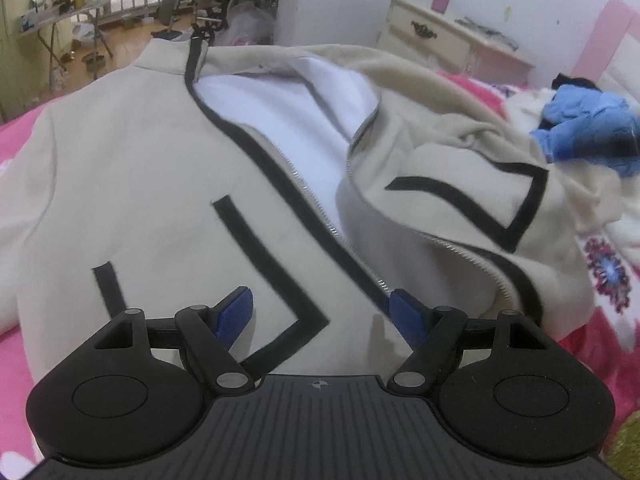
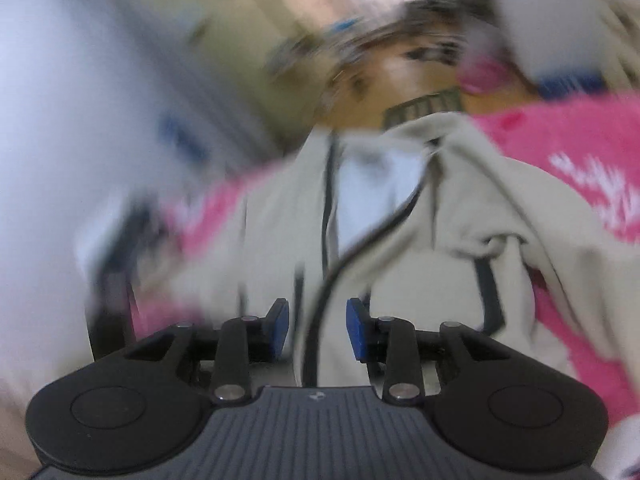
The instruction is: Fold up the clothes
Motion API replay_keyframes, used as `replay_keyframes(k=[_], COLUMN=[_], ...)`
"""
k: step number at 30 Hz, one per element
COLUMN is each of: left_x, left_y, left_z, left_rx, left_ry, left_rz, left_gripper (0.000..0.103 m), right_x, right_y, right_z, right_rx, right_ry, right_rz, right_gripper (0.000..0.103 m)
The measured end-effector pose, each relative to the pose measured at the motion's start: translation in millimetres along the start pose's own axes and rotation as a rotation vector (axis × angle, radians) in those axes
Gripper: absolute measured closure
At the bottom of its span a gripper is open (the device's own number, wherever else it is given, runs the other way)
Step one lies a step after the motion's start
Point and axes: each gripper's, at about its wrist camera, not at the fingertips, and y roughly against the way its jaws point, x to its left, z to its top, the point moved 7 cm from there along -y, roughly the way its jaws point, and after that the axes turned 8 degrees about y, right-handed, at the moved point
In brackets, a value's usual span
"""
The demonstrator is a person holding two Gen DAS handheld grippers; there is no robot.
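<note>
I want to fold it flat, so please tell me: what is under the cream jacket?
The cream jacket lies on a pink bedspread that shows around its edges. A white lining shows where the front is open. Anything directly beneath the jacket is covered.

The right wrist view is heavily motion-blurred. The right gripper [image 2: 317, 326] hangs over a cream jacket [image 2: 400, 232] with black trim, its blue pads [image 2: 357, 330] parted and nothing pinched between them. The jacket lies open on a pink bedspread [image 2: 560, 140], showing a white lining [image 2: 372, 188].
</note>
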Motion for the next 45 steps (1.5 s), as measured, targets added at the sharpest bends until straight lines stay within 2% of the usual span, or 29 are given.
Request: replay_keyframes(k=[3, 5, 6, 7, 8, 10, 15, 17, 20, 21, 22, 25, 28, 31, 33, 36, 38, 39, 41, 43, 45], left_x=[-11, -22, -28, -33, -40, -53, -78, -85, -88, -86, -83, -75, -69, -69, -70, -71, -68, -68, -65, -64, -64], left_y=[3, 11, 15, 18, 20, 24, 20, 20, 22, 23, 22, 20, 17, 18, 18, 13, 2, -3, -11, -14, -16], left_z=[-2, -6, -9, -11, -13, -18, -34, -43, -53, -54, -54, -52, -46, -39, -34, -28, -24, -23, -20, -17, -13], left_rx=[-0.006, -0.020, -0.027, -0.035, -0.035, -0.033, 0.040, 0.088, 0.136, 0.147, 0.161, 0.167, 0.149, 0.121, 0.102, 0.088, 0.106, 0.118, 0.123, 0.125, 0.127], left_ry=[-0.041, -0.095, -0.125, -0.154, -0.182, -0.236, -0.309, -0.328, -0.323, -0.313, -0.299, -0.288, -0.267, -0.244, -0.233, -0.197, -0.151, -0.130, -0.094, -0.058, -0.022], left_rz=[-0.024, -0.049, -0.066, -0.083, -0.111, -0.171, -0.305, -0.377, -0.439, -0.450, -0.458, -0.431, -0.406, -0.401, -0.401, -0.374, -0.333, -0.315, -0.287, -0.288, -0.291], left_gripper=[0.028, 0.028, 0.028, 0.028, 0.028, 0.028, 0.028, 0.028, 0.028, 0.028, 0.028, 0.028, 0.028, 0.029, 0.030, 0.030, 0.030, 0.031, 0.034, 0.044, 0.050], right_x=[37, 38, 32, 23, 14, -3, -39, -45, -43, -43, -36, -26, -32, -51, -73, -103, -119, -124, -131, -138, -139], right_y=[-31, -58, -68, -72, -75, -56, 4, 4, -30, -47, -62, -88, -64, -2, 31, 63, 66, 63, 52, 40, 30], right_z=[-26, -44, -49, -50, -50, -32, 21, 33, 32, 28, 17, -4, 1, 2, -6, -45, -81, -94, -114, -127, -135], right_rx=[0.132, 0.209, 0.232, 0.241, 0.248, 0.165, -0.074, -0.126, -0.081, -0.049, -0.008, 0.070, -0.013, -0.170, -0.238, -0.230, -0.191, -0.188, -0.198, -0.220, -0.232], right_ry=[0.279, 0.383, 0.400, 0.363, 0.318, 0.167, -0.193, -0.277, -0.296, -0.300, -0.295, -0.264, -0.317, -0.402, -0.472, -0.585, -0.683, -0.730, -0.815, -0.891, -0.912], right_rz=[-0.088, -0.195, -0.226, -0.236, -0.242, -0.201, 0.027, 0.103, 0.182, 0.195, 0.190, 0.143, 0.176, 0.147, 0.069, -0.102, -0.182, -0.190, -0.186, -0.168, -0.153], right_gripper=[0.070, 0.070, 0.077, 0.099, 0.098, 0.098, 0.098, 0.098, 0.092, 0.080, 0.062, 0.062, 0.062, 0.062, 0.061, 0.059, 0.059, 0.059, 0.059, 0.059, 0.059])
